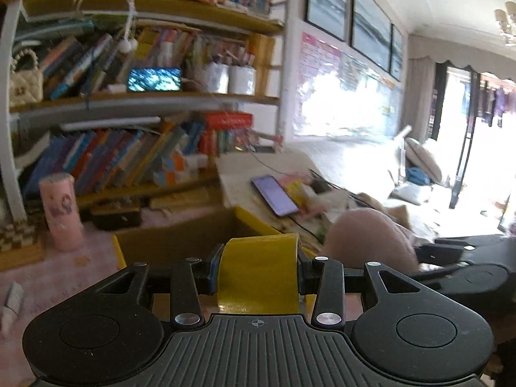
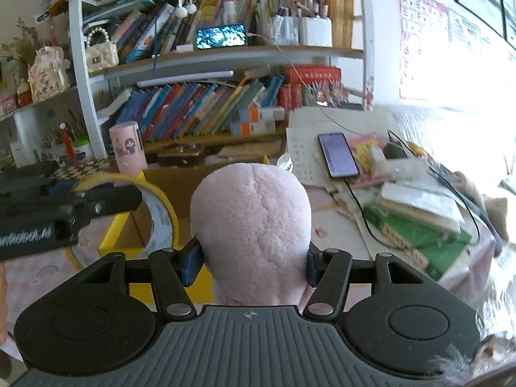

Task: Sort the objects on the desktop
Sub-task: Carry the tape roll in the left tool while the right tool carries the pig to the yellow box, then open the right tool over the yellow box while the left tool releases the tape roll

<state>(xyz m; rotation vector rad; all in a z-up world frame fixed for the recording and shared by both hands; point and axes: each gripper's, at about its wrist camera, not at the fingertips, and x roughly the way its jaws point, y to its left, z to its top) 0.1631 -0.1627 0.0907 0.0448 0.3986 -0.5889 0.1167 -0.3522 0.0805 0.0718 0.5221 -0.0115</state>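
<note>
My left gripper [image 1: 256, 271] is shut on a yellow tape roll [image 1: 258, 267] and holds it over a yellow-edged cardboard box [image 1: 180, 242]. The roll also shows in the right wrist view [image 2: 154, 206], at the left, with the left gripper [image 2: 106, 203] clamped on it. My right gripper [image 2: 251, 262] is shut on a pink plush toy [image 2: 251, 222] and holds it above the box's right side [image 2: 200, 283]. The plush also shows in the left wrist view [image 1: 367, 238], to the right of the tape.
A pink cylinder [image 1: 61, 209] stands left of the box. A phone [image 2: 338, 154] on a cable lies on papers, with stacked notebooks [image 2: 419, 219] at the right. A packed bookshelf [image 2: 206, 109] rises behind the desk. A small white item [image 1: 13, 303] lies at the far left.
</note>
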